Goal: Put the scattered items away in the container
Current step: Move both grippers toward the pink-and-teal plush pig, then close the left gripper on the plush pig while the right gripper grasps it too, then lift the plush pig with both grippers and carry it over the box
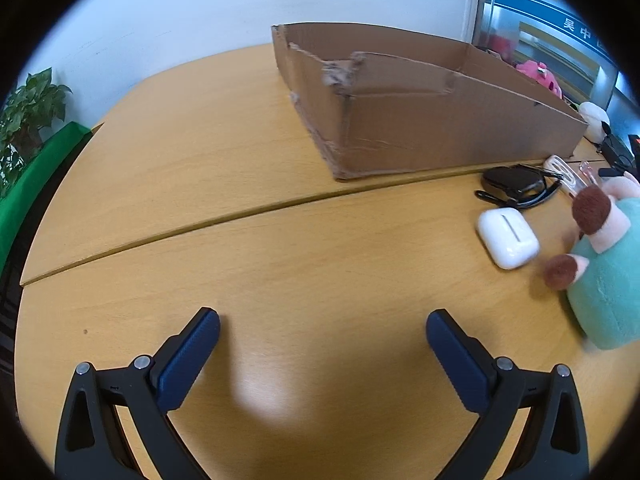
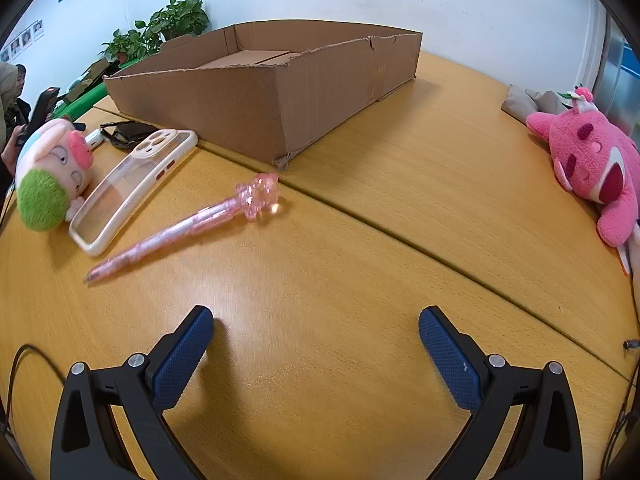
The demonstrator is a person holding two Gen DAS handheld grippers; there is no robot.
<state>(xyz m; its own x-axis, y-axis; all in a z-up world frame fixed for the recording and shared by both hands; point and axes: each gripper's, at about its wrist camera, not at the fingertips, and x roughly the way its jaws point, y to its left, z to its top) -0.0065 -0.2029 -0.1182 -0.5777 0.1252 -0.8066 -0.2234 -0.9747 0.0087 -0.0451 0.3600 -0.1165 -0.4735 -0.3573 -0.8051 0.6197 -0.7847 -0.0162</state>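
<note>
Both the left gripper (image 1: 323, 330) and right gripper (image 2: 316, 328) hover spread and empty; ahead, the brown cardboard box (image 2: 256, 100) looks empty, with the pink glittery pen (image 2: 188, 228) and other items unsorted.

Teal plush (image 1: 608, 280) cut off at frame edge; box interior (image 1: 408, 76) hidden.
</note>
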